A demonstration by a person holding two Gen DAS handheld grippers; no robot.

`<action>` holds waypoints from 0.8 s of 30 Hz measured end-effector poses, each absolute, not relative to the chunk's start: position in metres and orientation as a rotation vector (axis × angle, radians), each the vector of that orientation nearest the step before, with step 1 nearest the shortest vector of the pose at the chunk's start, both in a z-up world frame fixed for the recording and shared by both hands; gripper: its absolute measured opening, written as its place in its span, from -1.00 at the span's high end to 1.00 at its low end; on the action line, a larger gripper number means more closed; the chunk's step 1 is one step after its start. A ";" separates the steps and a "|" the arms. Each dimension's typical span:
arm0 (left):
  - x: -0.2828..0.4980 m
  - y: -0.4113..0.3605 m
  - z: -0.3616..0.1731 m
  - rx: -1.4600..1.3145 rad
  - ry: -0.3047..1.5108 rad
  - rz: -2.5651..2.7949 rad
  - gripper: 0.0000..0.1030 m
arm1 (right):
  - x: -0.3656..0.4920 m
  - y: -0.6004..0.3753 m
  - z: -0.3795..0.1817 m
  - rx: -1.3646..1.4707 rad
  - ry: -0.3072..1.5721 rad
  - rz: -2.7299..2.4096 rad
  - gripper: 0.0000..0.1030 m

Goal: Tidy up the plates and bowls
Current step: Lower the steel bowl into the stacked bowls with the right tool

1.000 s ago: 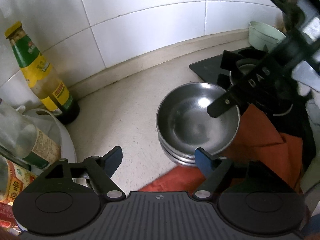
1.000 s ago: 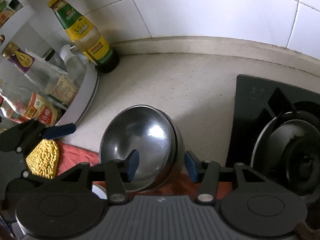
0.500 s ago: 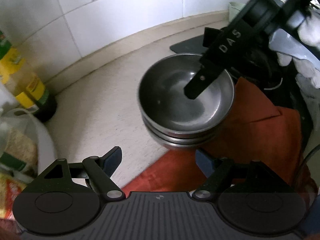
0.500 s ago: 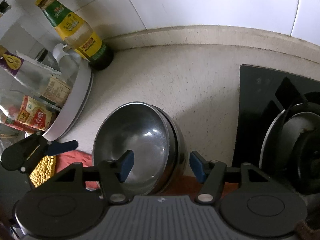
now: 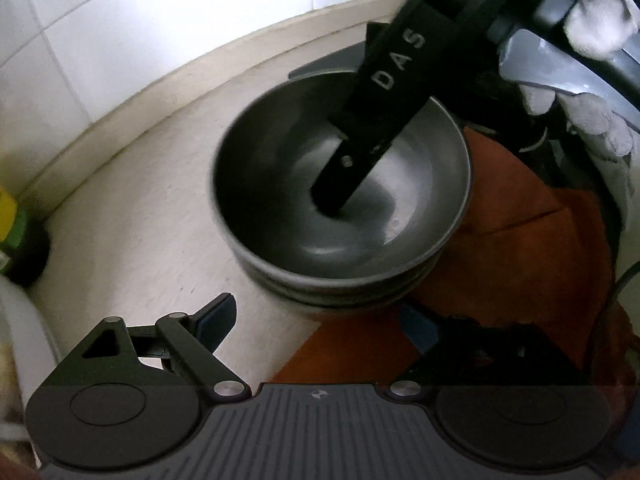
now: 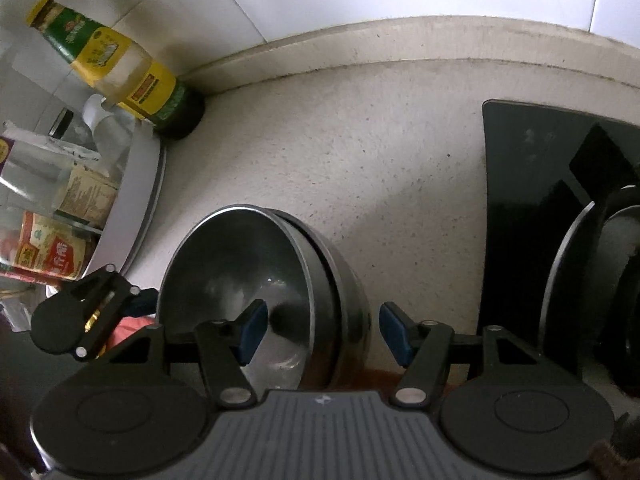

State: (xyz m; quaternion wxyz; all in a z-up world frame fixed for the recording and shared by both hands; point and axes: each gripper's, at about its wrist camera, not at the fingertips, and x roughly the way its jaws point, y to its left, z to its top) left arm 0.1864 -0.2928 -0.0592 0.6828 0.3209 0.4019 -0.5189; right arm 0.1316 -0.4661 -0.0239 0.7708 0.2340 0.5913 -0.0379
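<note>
left wrist view
left gripper [image 5: 320, 320]: jaws opening wide, nothing between them, low in the frame just short of the bowls
bowls [image 5: 280, 184]: steel, nested in a stack, on the counter [image 5: 132, 200] with the near edge over an orange cloth [image 5: 500, 264]
right gripper [image 5: 336, 196]: one black finger reaching down into the top bowl, tip near its bottom
gloved hand [image 5: 596, 28]: white, at top right

right wrist view
right gripper [image 6: 322, 330]: jaws parted, straddling the right wall of the bowls [image 6: 240, 272], pads not pressing
left gripper [image 6: 74, 314]: at the left edge beside the stack
bottle [image 6: 120, 68]: yellow and green label, by the tiled wall
stove [image 6: 540, 184]: black, well right of the stack
</note>
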 end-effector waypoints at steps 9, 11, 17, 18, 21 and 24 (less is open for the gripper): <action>0.205 -0.322 -0.073 0.713 0.807 -1.242 -0.92 | 0.142 -0.482 -0.033 0.555 1.241 -0.070 -0.23; 0.207 -0.325 -0.079 0.703 0.776 -1.254 -0.95 | 0.146 -0.488 -0.035 0.570 1.231 -0.070 -0.25; 0.210 -0.336 -0.094 0.673 0.693 -1.264 -1.00 | 0.156 -0.497 -0.048 0.611 1.214 -0.032 -0.40; 0.211 -0.335 -0.095 0.660 0.688 -1.266 -1.00 | 0.157 -0.497 -0.047 0.602 1.203 -0.031 -0.40; 0.209 -0.328 -0.096 0.645 0.672 -1.263 -1.00 | 0.156 -0.502 -0.048 0.601 1.175 -0.035 -0.39; 0.206 -0.332 -0.096 0.620 0.693 -1.224 -1.00 | 0.158 -0.502 -0.047 0.592 1.176 -0.028 -0.39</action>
